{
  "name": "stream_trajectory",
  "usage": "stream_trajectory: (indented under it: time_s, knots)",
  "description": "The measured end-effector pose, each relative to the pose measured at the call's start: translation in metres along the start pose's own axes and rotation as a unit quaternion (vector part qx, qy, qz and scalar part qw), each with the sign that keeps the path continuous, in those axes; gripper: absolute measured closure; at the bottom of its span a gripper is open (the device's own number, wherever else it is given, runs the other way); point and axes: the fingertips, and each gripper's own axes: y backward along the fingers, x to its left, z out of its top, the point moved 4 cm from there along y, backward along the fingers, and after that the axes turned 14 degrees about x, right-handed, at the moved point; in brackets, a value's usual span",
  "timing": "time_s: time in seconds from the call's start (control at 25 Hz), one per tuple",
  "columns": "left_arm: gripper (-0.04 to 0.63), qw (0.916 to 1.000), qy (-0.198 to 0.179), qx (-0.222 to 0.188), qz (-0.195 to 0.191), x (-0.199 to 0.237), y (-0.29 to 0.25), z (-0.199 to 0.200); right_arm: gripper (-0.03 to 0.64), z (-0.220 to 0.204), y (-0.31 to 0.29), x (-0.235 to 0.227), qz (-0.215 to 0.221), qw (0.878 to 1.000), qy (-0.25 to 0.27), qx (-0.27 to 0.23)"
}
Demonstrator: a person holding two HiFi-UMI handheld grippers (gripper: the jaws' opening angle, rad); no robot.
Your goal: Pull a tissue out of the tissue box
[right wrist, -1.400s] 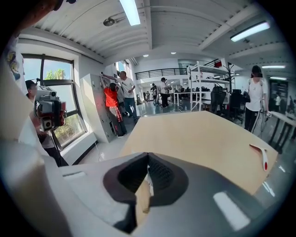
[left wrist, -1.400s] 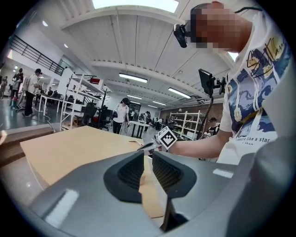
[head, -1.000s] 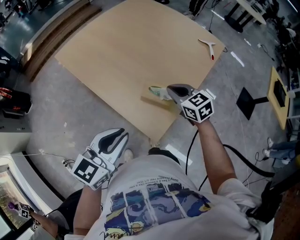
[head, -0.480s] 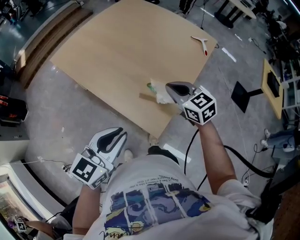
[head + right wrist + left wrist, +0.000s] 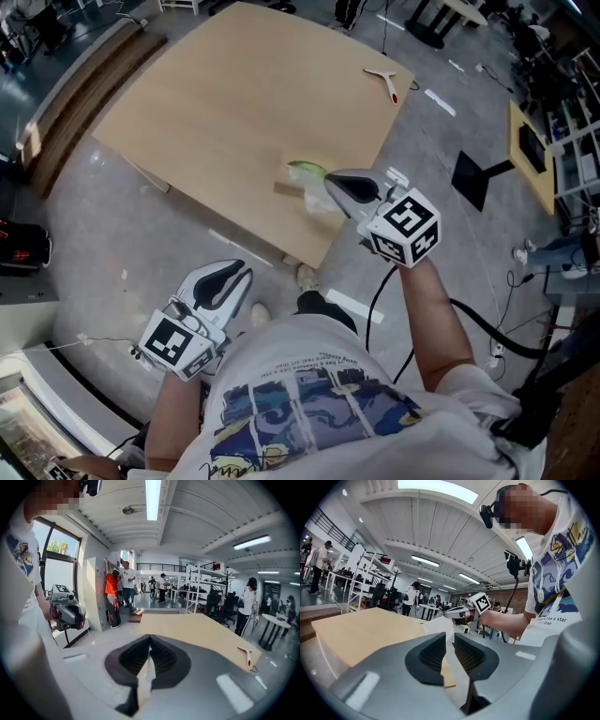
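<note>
A small tissue box with a green top sits near the front edge of the light wooden table. My right gripper hovers just right of the box, shut on a white tissue that hangs below its jaws. In the right gripper view the tissue shows pinched between the dark pads of the right gripper. My left gripper is off the table, over the floor. Its jaws stand a narrow gap apart with nothing between them. The left gripper view shows the right gripper with the tissue.
A white tool with a red tip lies at the table's far right corner. A black stand base and cables lie on the floor to the right. People and shelving stand in the background.
My right gripper has lifted away from the box, and the tissue has come up with it. The left gripper has shifted slightly over the floor.
</note>
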Motion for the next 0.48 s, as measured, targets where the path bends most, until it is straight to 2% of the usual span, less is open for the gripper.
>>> stream_trajectory:
  time_s: [0.48]
  knots:
    - [0.534,0.9993,-0.010,0.004,-0.036,-0.013,0.022,-0.019,0.614,0.008,0.039,0.064,-0.017,1.000,0.014,-0.016]
